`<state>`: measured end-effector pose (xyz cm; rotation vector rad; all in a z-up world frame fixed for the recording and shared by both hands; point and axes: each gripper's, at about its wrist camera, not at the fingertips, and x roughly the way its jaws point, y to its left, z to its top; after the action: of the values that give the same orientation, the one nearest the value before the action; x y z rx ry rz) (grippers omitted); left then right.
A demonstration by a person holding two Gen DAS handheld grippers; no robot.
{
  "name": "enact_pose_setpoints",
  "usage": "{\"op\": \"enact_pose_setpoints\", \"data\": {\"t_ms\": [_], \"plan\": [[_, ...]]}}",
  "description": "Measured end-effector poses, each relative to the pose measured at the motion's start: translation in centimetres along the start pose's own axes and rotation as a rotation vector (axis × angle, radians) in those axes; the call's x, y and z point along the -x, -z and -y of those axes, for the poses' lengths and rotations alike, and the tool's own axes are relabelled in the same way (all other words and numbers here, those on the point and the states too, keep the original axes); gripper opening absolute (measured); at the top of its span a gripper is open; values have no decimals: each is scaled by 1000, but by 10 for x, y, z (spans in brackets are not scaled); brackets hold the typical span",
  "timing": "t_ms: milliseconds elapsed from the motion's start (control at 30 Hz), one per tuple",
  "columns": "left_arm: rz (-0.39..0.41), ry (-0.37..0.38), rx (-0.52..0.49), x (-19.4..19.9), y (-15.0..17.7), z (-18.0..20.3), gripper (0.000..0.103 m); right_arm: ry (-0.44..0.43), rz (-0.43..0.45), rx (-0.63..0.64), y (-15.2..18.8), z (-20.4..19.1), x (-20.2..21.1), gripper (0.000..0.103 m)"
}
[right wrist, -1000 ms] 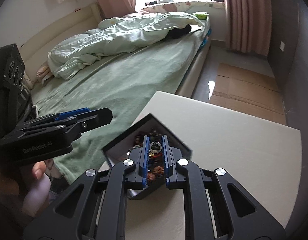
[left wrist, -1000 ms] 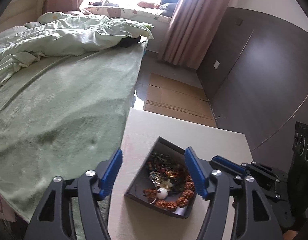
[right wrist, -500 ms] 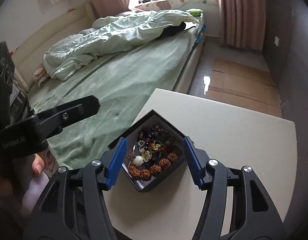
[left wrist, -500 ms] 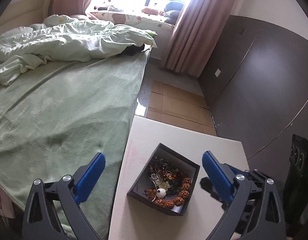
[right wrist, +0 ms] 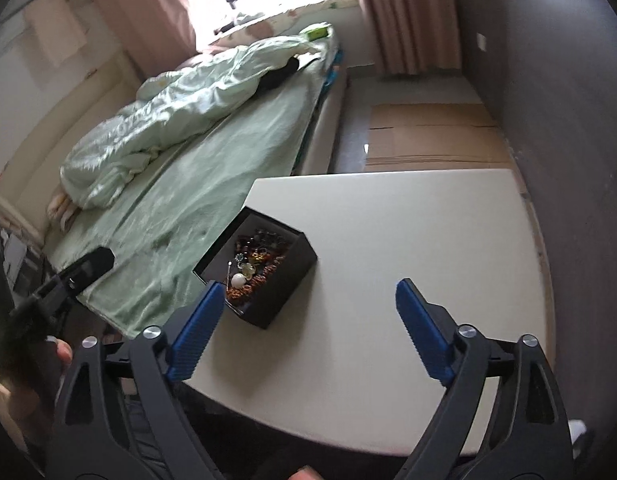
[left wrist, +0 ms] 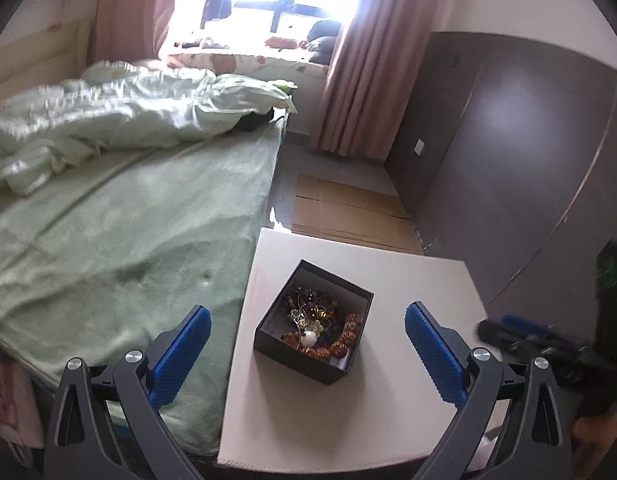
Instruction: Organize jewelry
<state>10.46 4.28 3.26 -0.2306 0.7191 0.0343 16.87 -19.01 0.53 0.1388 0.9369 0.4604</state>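
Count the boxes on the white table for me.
1: a black box of jewelry, open-topped, near the white table edge beside the bed. The table's near edge is hidden behind the fingers.

A second ago our right tongs (right wrist: 304, 330) were pinched nearly closed over the black jewelry box (right wrist: 268, 276), a small ring between the blue pads. Now they stand wide apart with nothing between them, pulled back so the box sits in the left-centre of the right wrist frame, off their left pad. Our left tongs (left wrist: 306, 356) have also spread wider and drawn back; the box (left wrist: 314, 332), once large at the bottom of the left wrist frame, now sits smaller between the pads on the white surface (left wrist: 408, 280). The right tongs have slid toward the lower right edge there.
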Motion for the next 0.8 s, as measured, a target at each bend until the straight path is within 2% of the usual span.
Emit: {"op": "enact_pose_setpoints", "data": {"t_ms": [100, 500, 600, 800], "plan": [[8, 1, -31, 13, 9, 13, 94, 12, 61, 6, 8, 3, 28, 98], [55, 36, -83, 80, 38, 42, 94, 55, 106, -16, 47, 12, 97, 98], [67, 28, -98, 92, 43, 45, 94, 81, 111, 7, 57, 5, 110, 98], [104, 7, -127, 111, 55, 48, 94, 80, 127, 25, 78, -6, 120, 98]]}}
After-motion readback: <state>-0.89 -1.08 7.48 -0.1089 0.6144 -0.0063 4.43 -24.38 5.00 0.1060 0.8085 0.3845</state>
